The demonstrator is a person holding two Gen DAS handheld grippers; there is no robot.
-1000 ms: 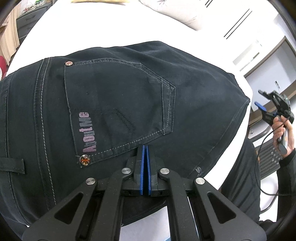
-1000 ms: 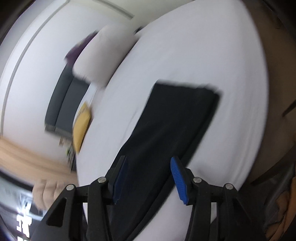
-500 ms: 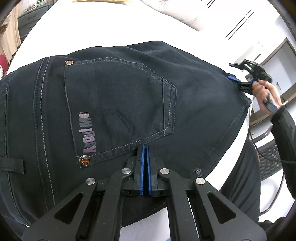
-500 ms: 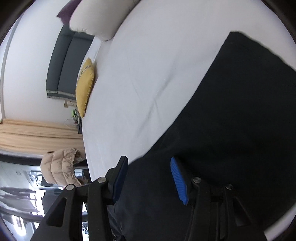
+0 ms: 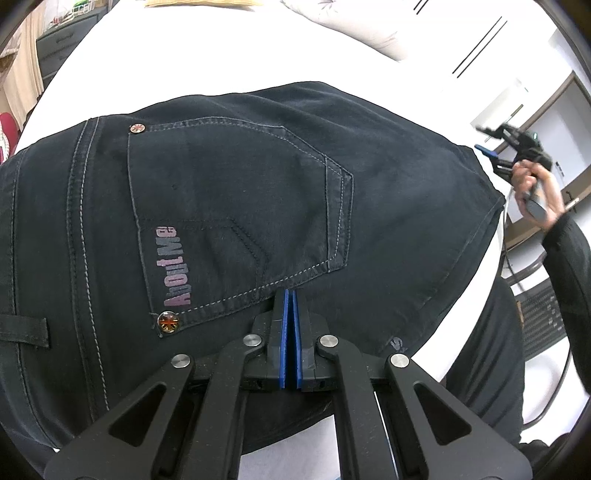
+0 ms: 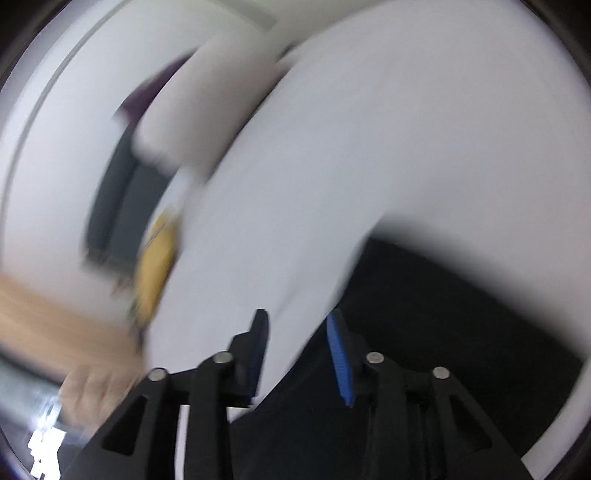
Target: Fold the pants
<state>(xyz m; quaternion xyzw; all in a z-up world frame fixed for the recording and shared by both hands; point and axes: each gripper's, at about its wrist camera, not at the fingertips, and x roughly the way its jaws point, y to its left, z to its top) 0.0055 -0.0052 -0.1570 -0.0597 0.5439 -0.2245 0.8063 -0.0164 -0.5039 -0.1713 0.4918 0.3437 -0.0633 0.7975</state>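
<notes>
Jaws on my left gripper (image 5: 289, 295) were pressed together, tips down on the dark pants (image 5: 258, 206) just below the back pocket (image 5: 236, 206); whether they pinched any cloth I could not tell. My right gripper (image 6: 297, 325) was part open and closing, with only bed sheet and the blurred pants edge beyond the gap, nothing pressed between the pads. The pants lay spread flat on the white bed (image 5: 207, 51). I judged that closing while that hand moved could miss the edge or catch the sheet, dragging the fold crooked. Farther off lay a white pillow (image 5: 354, 29) and a yellow cushion (image 6: 157, 266), clear of the work
</notes>
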